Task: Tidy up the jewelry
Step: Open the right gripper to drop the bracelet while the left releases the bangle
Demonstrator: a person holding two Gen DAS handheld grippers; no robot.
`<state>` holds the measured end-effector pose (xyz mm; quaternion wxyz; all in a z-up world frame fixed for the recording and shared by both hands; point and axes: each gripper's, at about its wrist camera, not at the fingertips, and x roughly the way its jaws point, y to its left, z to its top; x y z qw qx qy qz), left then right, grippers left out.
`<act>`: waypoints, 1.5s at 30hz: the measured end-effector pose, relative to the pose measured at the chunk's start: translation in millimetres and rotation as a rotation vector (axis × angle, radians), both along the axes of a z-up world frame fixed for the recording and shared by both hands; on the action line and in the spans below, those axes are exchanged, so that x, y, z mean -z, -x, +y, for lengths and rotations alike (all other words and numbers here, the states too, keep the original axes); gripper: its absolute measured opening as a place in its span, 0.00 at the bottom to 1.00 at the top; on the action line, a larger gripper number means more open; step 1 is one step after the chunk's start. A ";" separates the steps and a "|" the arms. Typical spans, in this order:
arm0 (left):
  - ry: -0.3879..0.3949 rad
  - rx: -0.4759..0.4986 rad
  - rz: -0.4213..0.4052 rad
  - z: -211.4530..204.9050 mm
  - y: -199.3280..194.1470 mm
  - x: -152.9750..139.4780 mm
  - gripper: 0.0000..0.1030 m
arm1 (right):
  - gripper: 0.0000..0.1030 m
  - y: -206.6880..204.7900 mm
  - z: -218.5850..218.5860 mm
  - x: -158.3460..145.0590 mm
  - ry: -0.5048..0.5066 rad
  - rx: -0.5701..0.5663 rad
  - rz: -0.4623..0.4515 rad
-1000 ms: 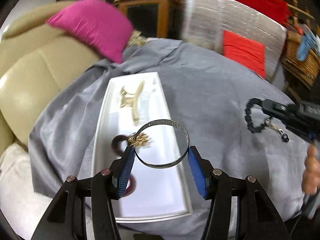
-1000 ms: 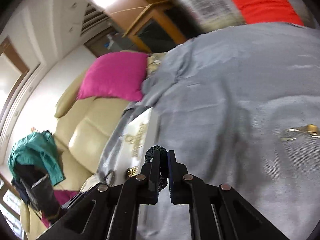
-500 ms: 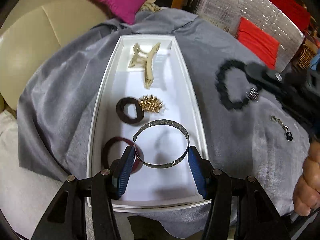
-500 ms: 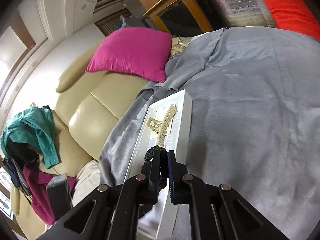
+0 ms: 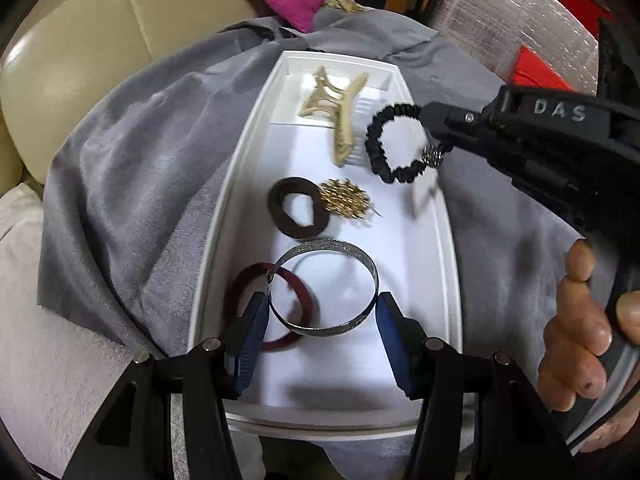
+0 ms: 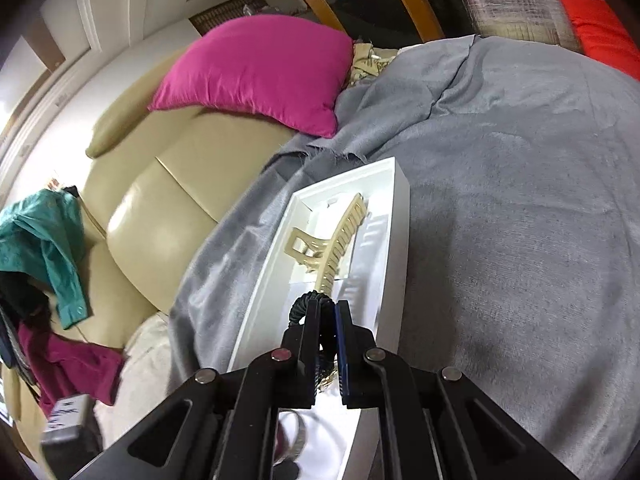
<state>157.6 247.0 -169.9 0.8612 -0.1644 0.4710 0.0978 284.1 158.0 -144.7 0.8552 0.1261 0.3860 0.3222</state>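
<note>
We are holding the silver bangle (image 5: 324, 288) crosswise in our left claw (image 5: 320, 344), low over the near end of the white tray (image 5: 224, 240), above a maroon ring (image 5: 248, 280). Farther along are lying a brown hair tie (image 5: 280, 208), a gold brooch (image 5: 346, 200) and a beige hair claw clip (image 5: 340, 112). At right, our right claw (image 6: 325, 344) is clenching a black scrunchie (image 5: 376, 140) over the tray's far right side.

Between the left gripper's (image 5: 322, 330) ribbed blue pads, a metal bangle (image 5: 324, 288) is gleaming with a fine textured finish. Beyond it, the smooth white tray (image 5: 442, 240) is lying on matt, fuzzy grey cloth (image 5: 132, 200); the right gripper (image 5: 434, 130) is pinching a crinkled black fabric scrunchie (image 5: 378, 148).
</note>
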 end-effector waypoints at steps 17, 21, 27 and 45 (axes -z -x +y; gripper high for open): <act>0.055 0.002 0.042 -2.0 -11.3 13.5 0.56 | 0.12 -10.6 6.7 6.6 0.090 0.017 -0.018; 0.058 0.003 0.045 -2.6 -12.0 14.9 0.56 | 0.12 -11.8 3.7 8.7 0.076 0.021 -0.001; 0.057 -0.003 0.027 -2.0 -10.9 11.7 0.56 | 0.29 -11.8 -1.8 3.9 0.028 0.016 0.007; -0.171 0.037 -0.183 -29.8 -3.5 -29.3 0.63 | 0.29 16.8 -87.8 -15.5 -0.048 0.091 -0.019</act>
